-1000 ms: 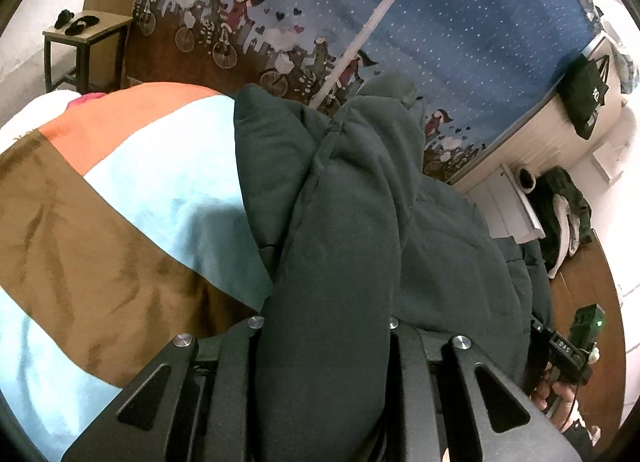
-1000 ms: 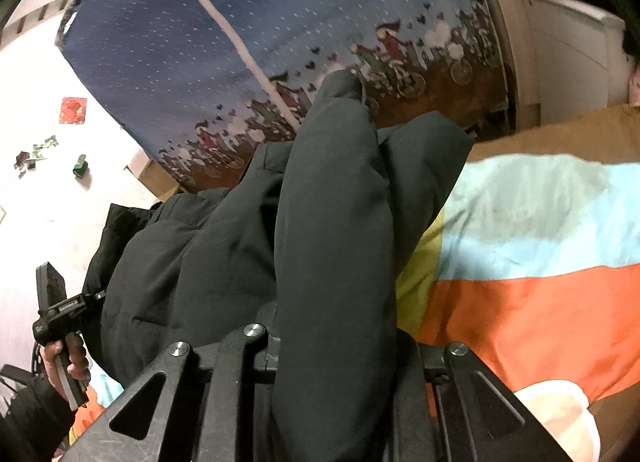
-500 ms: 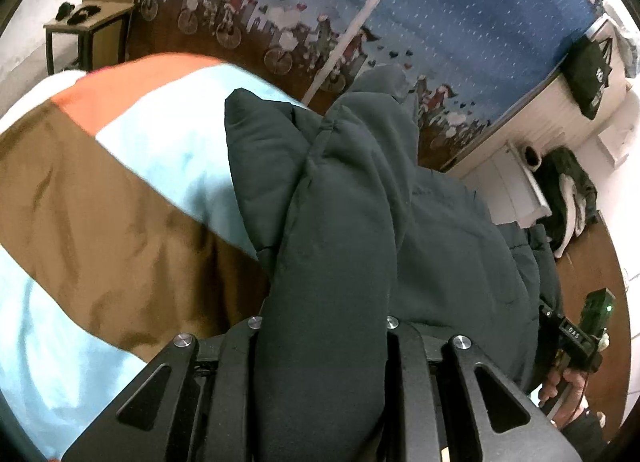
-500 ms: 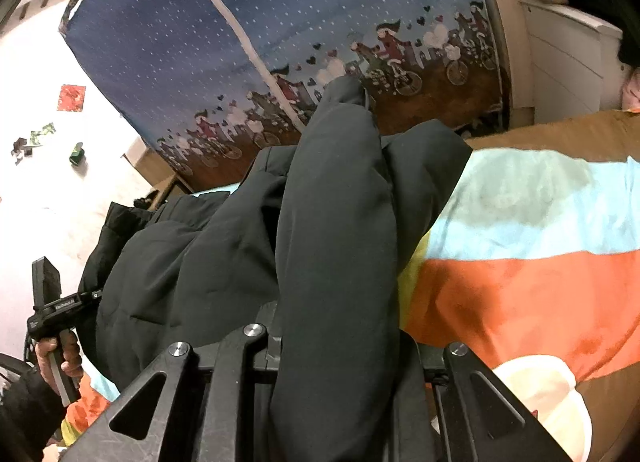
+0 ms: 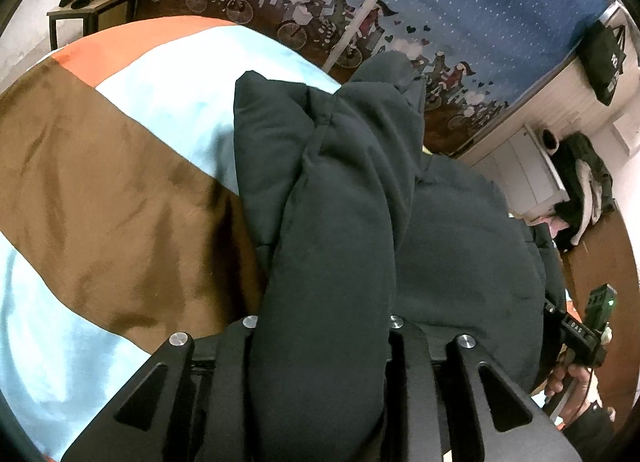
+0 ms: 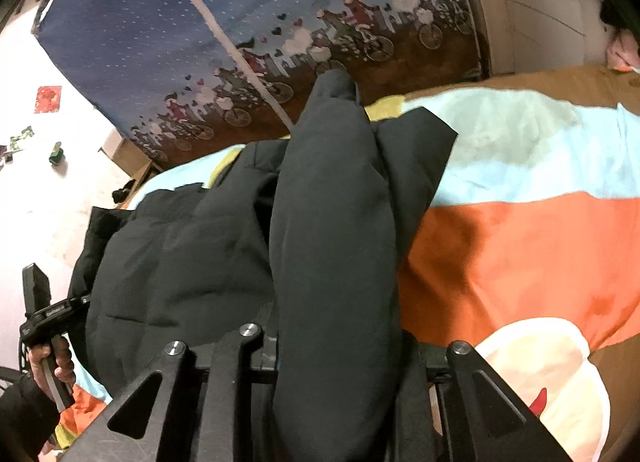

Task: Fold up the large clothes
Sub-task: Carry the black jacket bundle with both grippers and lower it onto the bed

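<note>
A large dark padded jacket (image 5: pixel 448 246) lies over a striped bed cover (image 5: pixel 100 197). My left gripper (image 5: pixel 320 342) is shut on a thick fold of the jacket, which bulges up between the jaws and hides the fingertips. My right gripper (image 6: pixel 336 346) is shut on another fold of the same jacket (image 6: pixel 180 262), its fingertips hidden too. The right gripper also shows at the lower right of the left wrist view (image 5: pixel 580 334), and the left one at the lower left of the right wrist view (image 6: pixel 44 314). The jacket body sags between them onto the bed cover (image 6: pixel 520 258).
A blue curtain with cyclists (image 5: pixel 460 1) hangs behind the bed. A small wooden table (image 5: pixel 92 9) stands at the far left. White cabinets with piled clothes (image 5: pixel 580 189) are at the right. The curtain (image 6: pixel 200 21) and a white wall (image 6: pixel 36 141) show in the right wrist view.
Both grippers have come lower toward the bed with the jacket still held. More of the striped cover shows in both views, and the jacket body has settled onto it.
</note>
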Demonstrator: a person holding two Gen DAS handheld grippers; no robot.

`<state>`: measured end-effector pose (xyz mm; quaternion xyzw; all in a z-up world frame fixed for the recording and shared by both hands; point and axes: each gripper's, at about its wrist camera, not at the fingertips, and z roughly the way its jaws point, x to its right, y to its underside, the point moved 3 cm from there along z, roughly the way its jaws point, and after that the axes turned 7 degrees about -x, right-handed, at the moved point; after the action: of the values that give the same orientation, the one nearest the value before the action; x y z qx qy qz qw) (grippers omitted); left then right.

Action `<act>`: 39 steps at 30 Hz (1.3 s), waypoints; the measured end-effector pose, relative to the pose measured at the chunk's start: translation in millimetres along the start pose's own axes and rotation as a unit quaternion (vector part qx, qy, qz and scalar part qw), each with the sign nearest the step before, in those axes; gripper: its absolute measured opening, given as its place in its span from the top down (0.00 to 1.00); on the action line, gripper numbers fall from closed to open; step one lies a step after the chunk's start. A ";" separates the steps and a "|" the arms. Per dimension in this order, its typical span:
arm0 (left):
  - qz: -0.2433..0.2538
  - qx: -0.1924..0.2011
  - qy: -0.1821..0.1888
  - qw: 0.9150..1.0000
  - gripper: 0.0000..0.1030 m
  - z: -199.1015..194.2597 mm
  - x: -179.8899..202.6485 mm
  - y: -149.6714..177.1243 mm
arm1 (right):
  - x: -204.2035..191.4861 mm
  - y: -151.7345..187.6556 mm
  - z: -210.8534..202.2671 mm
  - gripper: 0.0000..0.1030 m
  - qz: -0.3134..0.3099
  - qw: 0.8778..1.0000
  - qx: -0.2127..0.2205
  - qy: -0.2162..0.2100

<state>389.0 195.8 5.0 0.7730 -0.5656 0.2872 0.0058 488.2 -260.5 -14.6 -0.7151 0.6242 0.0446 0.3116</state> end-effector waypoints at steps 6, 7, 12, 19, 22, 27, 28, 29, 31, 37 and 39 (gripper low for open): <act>0.004 -0.007 -0.029 1.000 0.70 5.0 -0.8 1.8 | 5.2 3.2 5.8 0.63 0.003 1.000 -0.011 0.026; 0.005 -0.005 -0.040 0.999 0.66 4.9 0.1 2.6 | 5.8 3.4 6.9 0.57 0.006 0.999 -0.014 0.033; 0.027 -0.003 -0.096 0.995 0.57 9.1 9.8 9.7 | 7.7 7.2 6.3 0.45 0.013 0.998 -0.019 0.057; 0.020 -0.003 -0.124 0.992 0.51 9.9 10.8 16.4 | 0.2 7.9 2.1 0.25 0.009 0.997 -0.016 0.073; 0.022 -0.003 -0.134 0.991 0.49 6.8 11.4 19.3 | -5.2 9.7 -2.0 0.23 0.003 0.996 -0.014 0.084; 0.027 0.008 -0.152 0.988 0.47 -0.1 17.3 21.1 | -10.2 11.8 -15.4 0.13 -0.003 0.995 0.007 0.099; 0.030 0.016 -0.157 0.987 0.44 -3.1 19.1 22.4 | -11.9 11.6 -18.5 0.12 -0.007 0.995 0.011 0.101; 0.034 0.027 -0.165 0.985 0.39 -7.2 21.9 24.3 | -13.9 11.6 -21.3 0.10 -0.010 0.994 0.013 0.104; 0.044 0.049 -0.176 0.982 0.31 -15.7 28.2 27.9 | -19.9 11.1 -27.3 0.07 -0.020 0.994 0.020 0.108; 0.077 0.079 -0.176 0.978 0.30 -28.4 53.6 40.7 | -38.2 17.8 -40.3 0.02 -0.046 0.992 0.037 0.114; 0.087 0.086 -0.174 0.977 0.30 -32.0 60.8 46.5 | -48.2 18.7 -43.4 0.01 -0.060 0.991 0.043 0.113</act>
<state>346.1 136.7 44.4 0.7567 -0.5959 0.1952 -0.1847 446.4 -241.0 34.8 -0.7377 0.6128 -0.0821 0.2712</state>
